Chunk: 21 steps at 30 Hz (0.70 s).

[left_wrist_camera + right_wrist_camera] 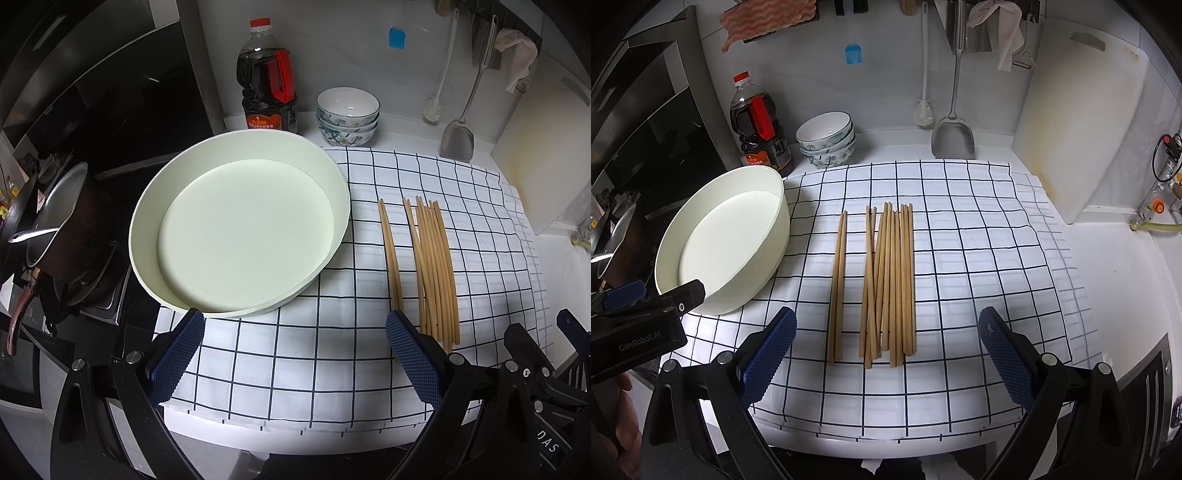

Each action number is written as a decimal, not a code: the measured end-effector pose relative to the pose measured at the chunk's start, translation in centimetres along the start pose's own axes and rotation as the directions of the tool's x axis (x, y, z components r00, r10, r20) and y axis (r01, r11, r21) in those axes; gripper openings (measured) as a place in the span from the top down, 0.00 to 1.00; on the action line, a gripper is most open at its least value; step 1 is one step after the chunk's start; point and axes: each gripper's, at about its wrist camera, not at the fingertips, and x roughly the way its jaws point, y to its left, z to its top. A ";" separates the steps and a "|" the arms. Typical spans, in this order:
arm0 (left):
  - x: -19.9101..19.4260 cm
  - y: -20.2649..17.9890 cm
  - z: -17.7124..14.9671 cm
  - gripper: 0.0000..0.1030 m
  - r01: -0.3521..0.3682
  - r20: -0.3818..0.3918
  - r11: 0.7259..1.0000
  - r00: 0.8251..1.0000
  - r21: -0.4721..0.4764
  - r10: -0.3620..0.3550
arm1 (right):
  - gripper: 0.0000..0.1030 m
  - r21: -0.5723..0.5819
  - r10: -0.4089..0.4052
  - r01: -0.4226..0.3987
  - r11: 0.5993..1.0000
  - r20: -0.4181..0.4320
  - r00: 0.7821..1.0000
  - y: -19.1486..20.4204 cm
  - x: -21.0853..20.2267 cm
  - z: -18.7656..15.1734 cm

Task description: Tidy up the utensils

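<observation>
Both tongs (886, 343) gape empty — chopsticks (886, 284) beside round tray (746, 284).

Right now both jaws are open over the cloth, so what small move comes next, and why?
Probably lower the right gripper onto the separate pair of chopsticks. It lies apart from the bundle, nearest the empty white basin, and nothing is gripped yet.

Chopsticks (882, 280) lie on the cloth (979, 258), right of the basin (738, 236); bowls (827, 142) stand behind.
</observation>
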 end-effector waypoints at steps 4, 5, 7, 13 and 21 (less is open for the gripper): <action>0.4 -0.2 -0.4 0.06 0.008 -0.008 1.000 1.000 0.001 -0.008 | 0.08 0.002 0.002 -0.002 1.000 -0.005 1.000 -0.1 0.2 -0.1; 0.6 -0.3 -0.5 0.06 0.013 -0.012 1.000 1.000 0.002 -0.013 | 0.08 0.003 0.003 -0.003 1.000 -0.005 1.000 -0.2 0.2 -0.2; 1.1 -0.6 -0.6 0.06 0.023 -0.015 1.000 1.000 0.006 -0.023 | 0.08 0.005 0.005 -0.005 1.000 -0.007 1.000 -0.5 0.4 -0.3; 2.6 -2.1 -0.9 0.06 0.065 -0.028 0.998 0.998 0.026 -0.064 | 0.08 0.011 -0.003 0.003 1.000 -0.003 1.000 -1.9 1.2 -0.8; 4.9 -4.8 -1.5 0.06 0.066 -0.033 0.996 0.997 0.057 -0.065 | 0.08 0.009 0.018 -0.017 1.000 -0.010 1.000 -4.3 3.8 -1.2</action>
